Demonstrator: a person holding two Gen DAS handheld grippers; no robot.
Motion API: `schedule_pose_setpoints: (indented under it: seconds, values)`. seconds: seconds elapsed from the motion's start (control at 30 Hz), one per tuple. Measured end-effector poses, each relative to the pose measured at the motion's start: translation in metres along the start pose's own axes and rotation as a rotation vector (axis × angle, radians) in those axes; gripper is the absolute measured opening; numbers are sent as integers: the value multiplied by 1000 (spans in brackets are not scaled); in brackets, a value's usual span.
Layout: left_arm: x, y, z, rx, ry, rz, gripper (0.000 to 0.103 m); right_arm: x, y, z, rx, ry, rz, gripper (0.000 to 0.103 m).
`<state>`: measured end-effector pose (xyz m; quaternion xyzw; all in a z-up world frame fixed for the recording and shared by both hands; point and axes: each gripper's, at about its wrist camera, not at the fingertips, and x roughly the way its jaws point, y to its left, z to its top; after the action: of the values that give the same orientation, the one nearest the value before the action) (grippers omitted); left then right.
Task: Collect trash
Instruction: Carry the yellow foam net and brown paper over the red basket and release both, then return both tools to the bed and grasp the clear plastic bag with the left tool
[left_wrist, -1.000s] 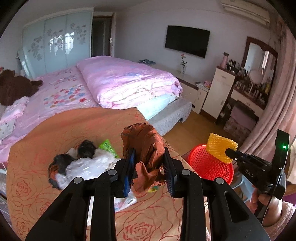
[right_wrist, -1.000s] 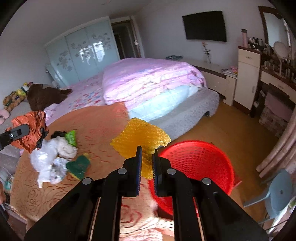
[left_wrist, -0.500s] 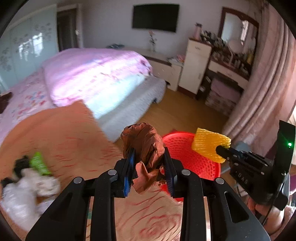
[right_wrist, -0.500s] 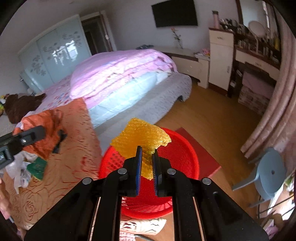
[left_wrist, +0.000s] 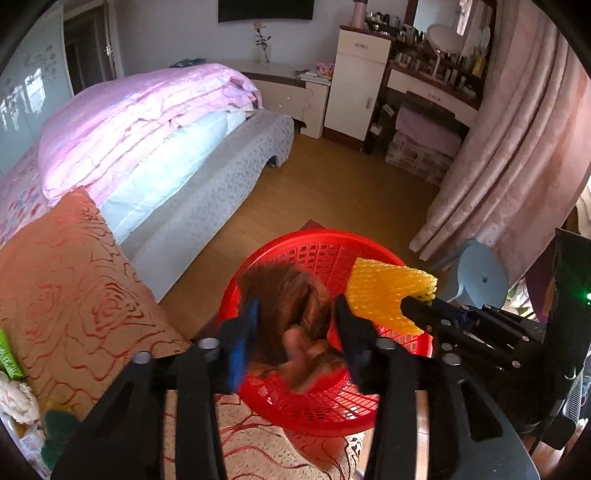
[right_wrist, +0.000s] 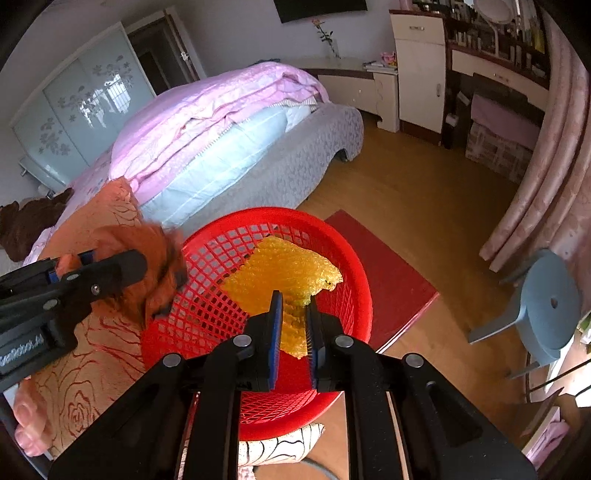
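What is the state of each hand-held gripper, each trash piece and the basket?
Left hand-held gripper: open, brown wrapper loose between its fingers.
Right hand-held gripper: shut on yellow bubble wrap.
Brown wrapper: blurred, over the basket.
Yellow bubble wrap: held over the basket.
Red basket: upright; contents cannot be told.

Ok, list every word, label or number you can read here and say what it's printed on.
White lettering on the black body of the left gripper, seen from the right wrist: blurred and partly cut off; possibly ends "...Robot.AI", not certain.
Print on the green wrapper on the orange rose-patterned blanket: too small to read.
Nothing else is legible.
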<state>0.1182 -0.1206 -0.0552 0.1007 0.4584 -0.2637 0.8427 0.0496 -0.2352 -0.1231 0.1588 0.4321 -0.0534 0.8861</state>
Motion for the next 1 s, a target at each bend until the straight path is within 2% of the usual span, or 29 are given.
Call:
schedule_pose_setpoints:
  seconds: [0.07,0.17,0.2,0.23,0.3,0.37,0.73,1.0]
  values:
    - [-2,1,-2,2,-4,5,60,4,-1,-2,0,9,3,18]
    - [-6,5,-2,-14,-14,2,68,7,0,-5,0,21,6,25]
    - [-6,6,-1,-19,-16,3,69,8,0,-5,2,22,9,33]
    - [-8,9,-1,-25,-21,6,69,7,-1,-5,6,20,12,37]
    - [-10,11,-1,-26,-26,17,70,3,-1,-5,17,8,12,55]
    - [-14,13,-4,-22,-37,38,70,-3,-1,-7,33,-11,10,60]
    - [-48,22,-16,-11,-116,152,76,-35,-8,-15,77,-118,-77,61]
    - [-68,30,-16,-48,-152,164,78,-45,-7,-23,52,-161,-122,62]
